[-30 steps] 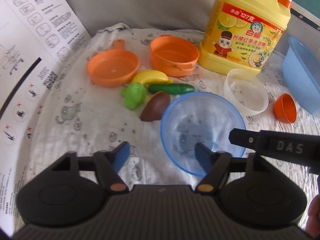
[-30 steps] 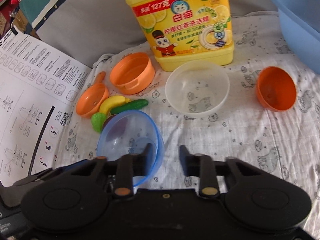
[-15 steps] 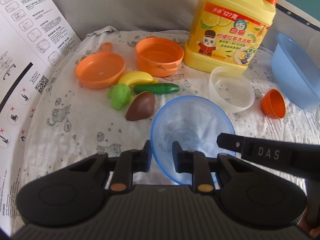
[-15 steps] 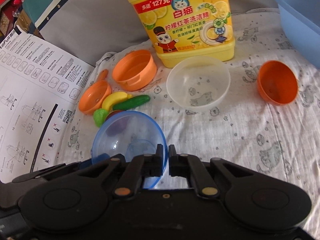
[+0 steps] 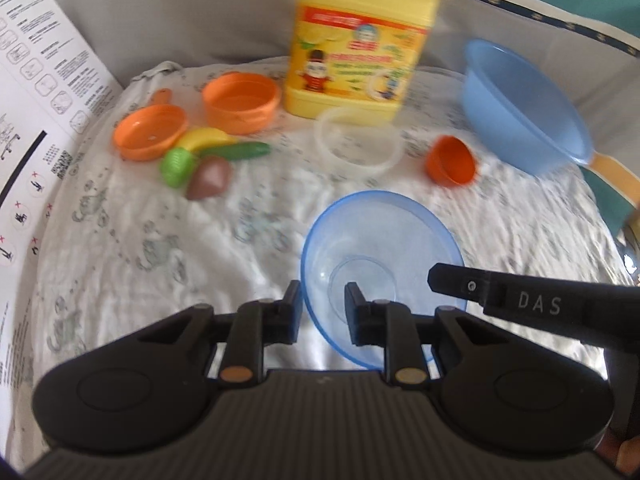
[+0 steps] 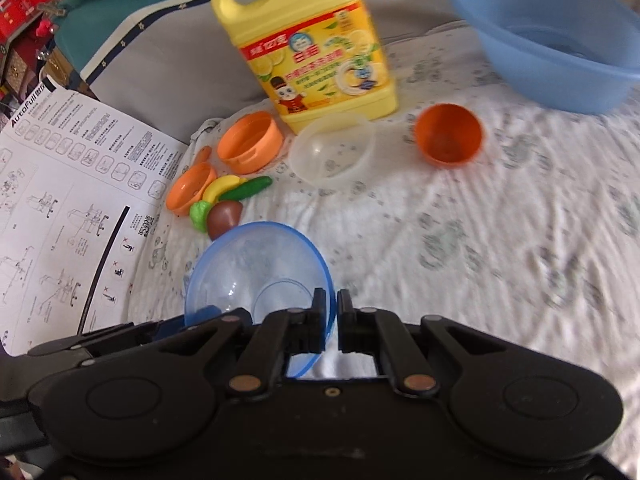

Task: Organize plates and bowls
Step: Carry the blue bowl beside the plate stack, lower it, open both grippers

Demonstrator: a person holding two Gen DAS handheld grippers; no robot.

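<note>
A clear blue bowl [image 5: 380,256] is held off the printed cloth by both grippers. My left gripper [image 5: 322,304] is shut on its near left rim. My right gripper [image 6: 331,312] is shut on its right rim [image 6: 324,280]; its finger shows in the left wrist view [image 5: 460,282]. Beyond stand a clear white bowl [image 5: 358,140], a small orange bowl [image 5: 450,160], an orange pot [image 5: 240,100] and an orange pan [image 5: 150,136]. The same things show in the right wrist view: white bowl [image 6: 332,148], orange bowl [image 6: 448,134], pot [image 6: 250,140], pan [image 6: 190,192].
A yellow detergent jug [image 5: 360,40] stands at the back. A large blue basin [image 5: 520,108] sits at the right. Toy banana [image 5: 204,138], cucumber [image 5: 236,151], green vegetable [image 5: 176,166] and brown piece [image 5: 210,178] lie left of centre. A printed instruction sheet [image 6: 60,208] lies at the left.
Both grippers closed on the blue bowl's rim. The bowl has been carried up and to the right, away from the toy food. The views are motion-blurred.
</note>
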